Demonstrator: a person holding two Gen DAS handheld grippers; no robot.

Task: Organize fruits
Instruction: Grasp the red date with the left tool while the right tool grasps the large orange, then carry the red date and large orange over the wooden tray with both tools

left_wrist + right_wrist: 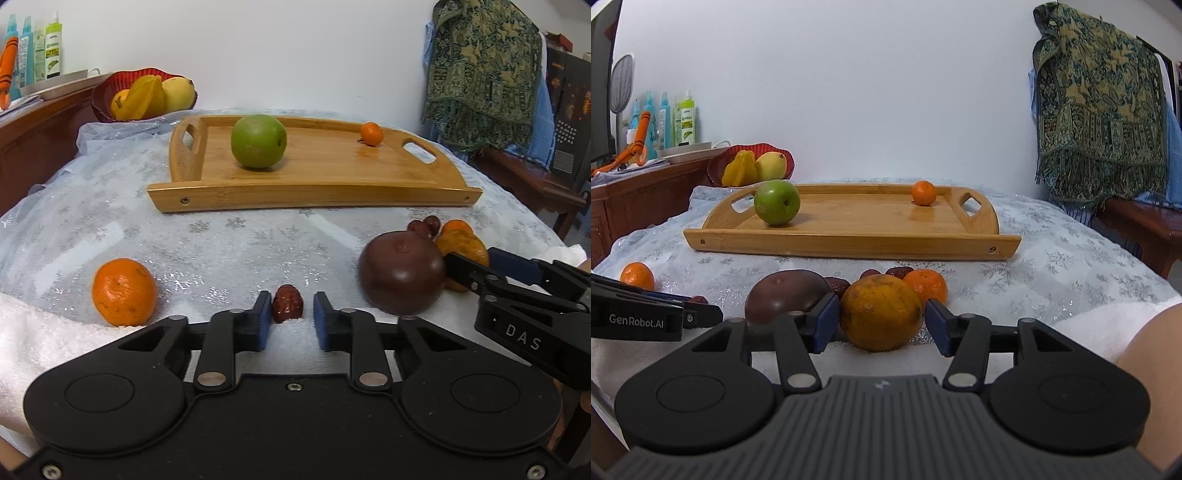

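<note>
A wooden tray [314, 173] at the table's far edge is already carrying a green apple [258, 141] and a small tangerine [371, 133], so sorting looks barely begun. Near the front edge, a mandarin [123, 291], a dark purple fruit [402, 273] and others are waiting. The left gripper [289, 317] is standing apart around a red date [287, 303], untouched. The right gripper [881, 325] is straddling a dull orange [880, 313], jaws wide, not yet clamping.
</note>
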